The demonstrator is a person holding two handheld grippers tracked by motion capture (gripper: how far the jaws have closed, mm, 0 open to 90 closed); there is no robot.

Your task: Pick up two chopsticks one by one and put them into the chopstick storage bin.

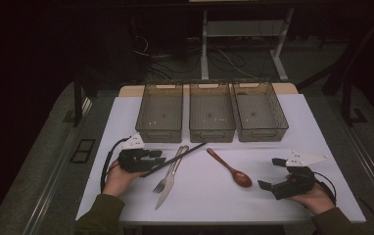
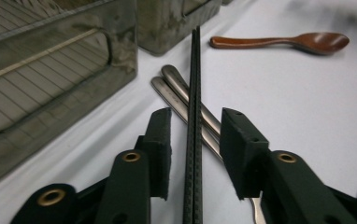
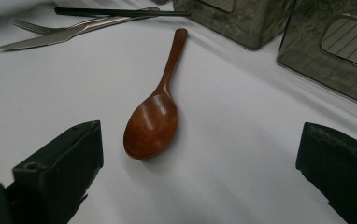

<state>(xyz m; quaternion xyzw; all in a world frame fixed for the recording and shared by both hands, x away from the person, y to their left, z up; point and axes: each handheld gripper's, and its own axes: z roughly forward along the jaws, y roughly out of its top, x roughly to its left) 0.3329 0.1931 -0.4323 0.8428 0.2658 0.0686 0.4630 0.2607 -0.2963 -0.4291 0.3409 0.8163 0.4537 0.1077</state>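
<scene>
On the white table top (image 1: 292,142) the left gripper (image 1: 159,156) sits with its 2 black jaws apart on either side of a pair of thin black chopsticks (image 1: 175,158). In the left gripper view the chopsticks (image 2: 194,116) run straight up the gap between the pads, and a little space shows on each side, so nothing is clamped. The chopsticks lie across the handles of a silver metal fork (image 1: 168,172) and a silver metal knife (image 1: 171,180), which rest side by side near the table's middle, and their far tips point toward the clear smoky plastic bins (image 1: 211,117), 3 in a row at the back.

The right gripper (image 1: 272,173) rests low on the table at the right, its jaws spread wide and holding nothing. A reddish-brown wooden spoon (image 1: 230,169) lies between the cutlery and this gripper, bowl toward it. In the right gripper view the spoon (image 3: 155,112) lies bowl-up, ahead of the 2 open pads, apart from both.
</scene>
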